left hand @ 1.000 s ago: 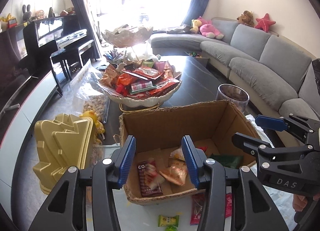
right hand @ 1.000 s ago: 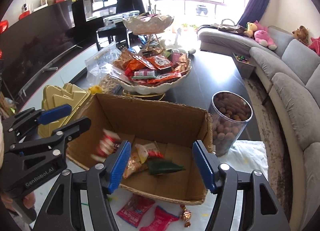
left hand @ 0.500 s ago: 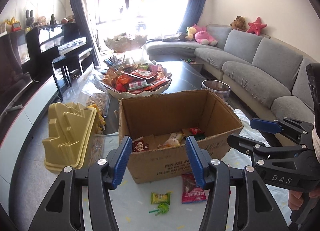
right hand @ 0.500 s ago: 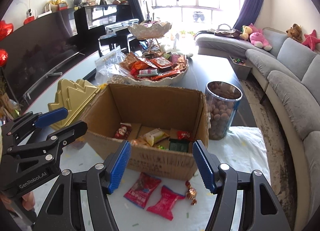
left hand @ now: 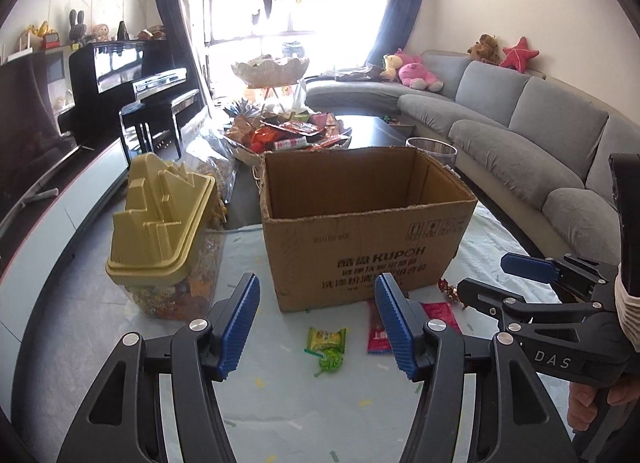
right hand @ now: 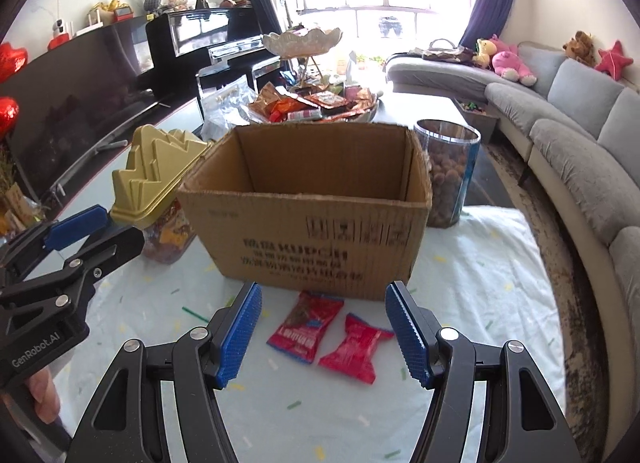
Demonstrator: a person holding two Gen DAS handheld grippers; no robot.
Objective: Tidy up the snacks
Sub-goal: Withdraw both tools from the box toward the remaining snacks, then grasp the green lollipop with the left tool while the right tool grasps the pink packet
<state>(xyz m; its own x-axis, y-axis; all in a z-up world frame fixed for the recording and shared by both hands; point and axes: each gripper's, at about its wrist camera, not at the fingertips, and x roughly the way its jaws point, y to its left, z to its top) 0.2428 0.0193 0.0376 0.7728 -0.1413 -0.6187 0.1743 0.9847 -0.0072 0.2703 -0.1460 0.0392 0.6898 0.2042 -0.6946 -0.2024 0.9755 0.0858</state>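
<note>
An open cardboard box stands on the white cloth; its contents are hidden from this low angle. My left gripper is open and empty, low in front of the box, above a green snack packet and a green candy. A red packet lies partly behind its right finger. My right gripper is open and empty, above two red snack packets that lie in front of the box.
A gold-lidded snack jar stands left of the box. A clear jar of nuts stands at its right. A tiered bowl of snacks sits behind. A wrapped candy lies right of the box.
Both grippers have pulled back from over the box and dropped low, so the box's inside is no longer visible. Both stay open and empty.
</note>
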